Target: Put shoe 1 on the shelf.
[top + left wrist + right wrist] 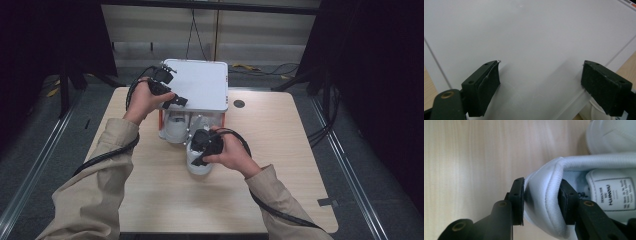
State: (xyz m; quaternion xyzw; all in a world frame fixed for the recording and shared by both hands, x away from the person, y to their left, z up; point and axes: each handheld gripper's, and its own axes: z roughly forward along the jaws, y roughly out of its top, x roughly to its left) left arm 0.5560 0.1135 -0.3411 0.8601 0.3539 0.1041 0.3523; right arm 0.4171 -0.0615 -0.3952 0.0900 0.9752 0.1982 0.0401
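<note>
With our right gripper [541, 201] clamped on the heel of the white shoe [564, 185] on the table [150, 195] and our left gripper [541, 82] open over the box lid [529, 35], storing the shoe seems unfinished.

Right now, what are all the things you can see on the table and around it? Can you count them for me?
Shoe: one, white, on the table's middle, its heel collar pinched by a gripper.
Second shoe: one, white, tucked under the box's front edge.
Box: one, white with orange corners, at the far side of the table.
Table: one, light wood, with a dark round hole near the far edge.
Left gripper: one, black, jaws open over the box's flat top.
Right gripper: one, black, shut on the shoe's heel.
Sleeves: two, beige.
</note>
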